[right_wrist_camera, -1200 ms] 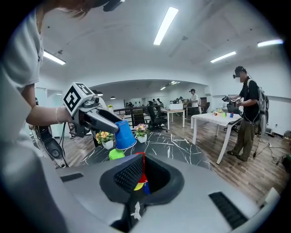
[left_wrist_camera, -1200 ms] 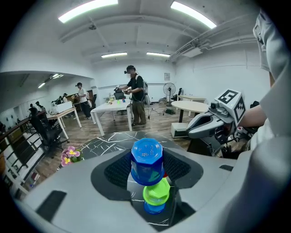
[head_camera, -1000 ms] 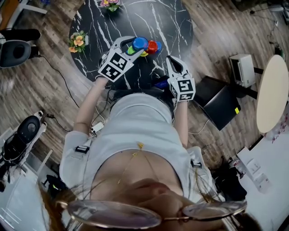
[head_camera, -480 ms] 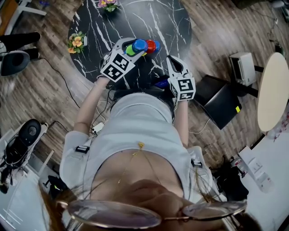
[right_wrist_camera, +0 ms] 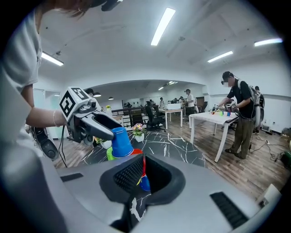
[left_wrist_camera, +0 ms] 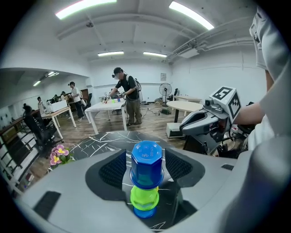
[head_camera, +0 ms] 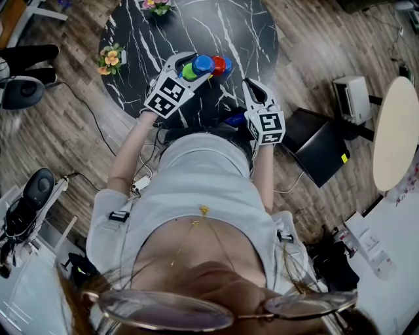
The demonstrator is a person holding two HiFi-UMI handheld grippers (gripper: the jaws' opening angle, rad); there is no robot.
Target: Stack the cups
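On the black marble table [head_camera: 196, 26], an upside-down blue cup [left_wrist_camera: 146, 157] sits on a green cup [left_wrist_camera: 144, 198], with another blue cup [left_wrist_camera: 143, 214] under that. My left gripper [left_wrist_camera: 146, 167] straddles the top blue cup [head_camera: 202, 63]. Its jaws are opening and the pads stand just clear of the cup's sides. A red cup [head_camera: 219, 65] stands right beside the stack. In the head view my left gripper [head_camera: 193, 67] reaches over the cups. My right gripper [head_camera: 252, 86] hovers near the table's front edge, shut, with nothing in it. In its own view, the right gripper [right_wrist_camera: 138, 175] looks toward the blue cup [right_wrist_camera: 122, 142].
Two small flower pots [head_camera: 112, 59] [head_camera: 159, 6] stand on the table's left and far side. A black case [head_camera: 317, 147] lies on the floor to the right, beside a round beige table [head_camera: 396, 134]. Cables and chairs are at the left. People stand at tables farther off.
The left gripper with the blue cup has edged slightly farther over the table, and the yellow bit beneath is now hidden. The right gripper has barely moved.
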